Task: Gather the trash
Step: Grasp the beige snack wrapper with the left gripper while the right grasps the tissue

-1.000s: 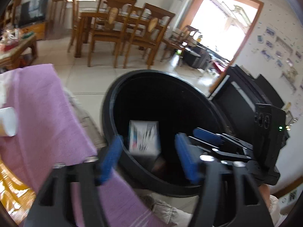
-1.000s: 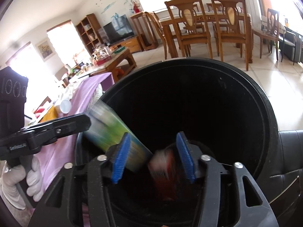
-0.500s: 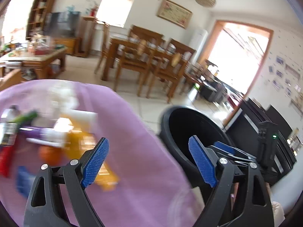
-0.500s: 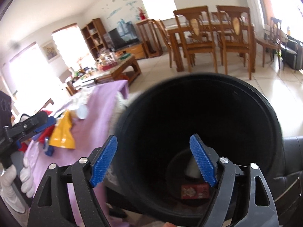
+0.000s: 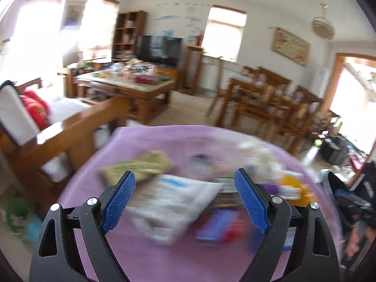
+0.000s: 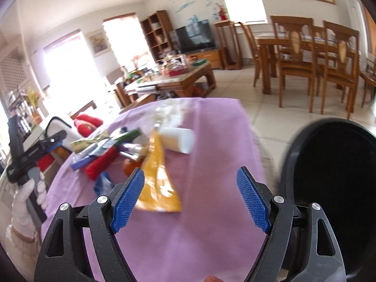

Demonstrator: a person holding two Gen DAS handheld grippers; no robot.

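Both grippers empty, facing the litter on the purple-draped counter

The left gripper [image 5: 185, 202] has its jaws wide apart with nothing between them, aimed at the blurred heap at the centre of its frame: a white printed packet [image 5: 171, 209] lies nearest, a greenish wrapper [image 5: 138, 164] beyond it at upper left, blue and red bits at lower right; the right gripper [image 6: 190, 199] has just been opening, its jaws now wide and empty, likely because it carries no load and is being readied for another pick; in its view a yellow pouch [image 6: 157, 178] lies just ahead, a white cup [image 6: 178, 139] on its side above it; the black bin [image 6: 333, 183] stands at the right edge beside the purple cloth [image 6: 211, 141], close enough for short carries.
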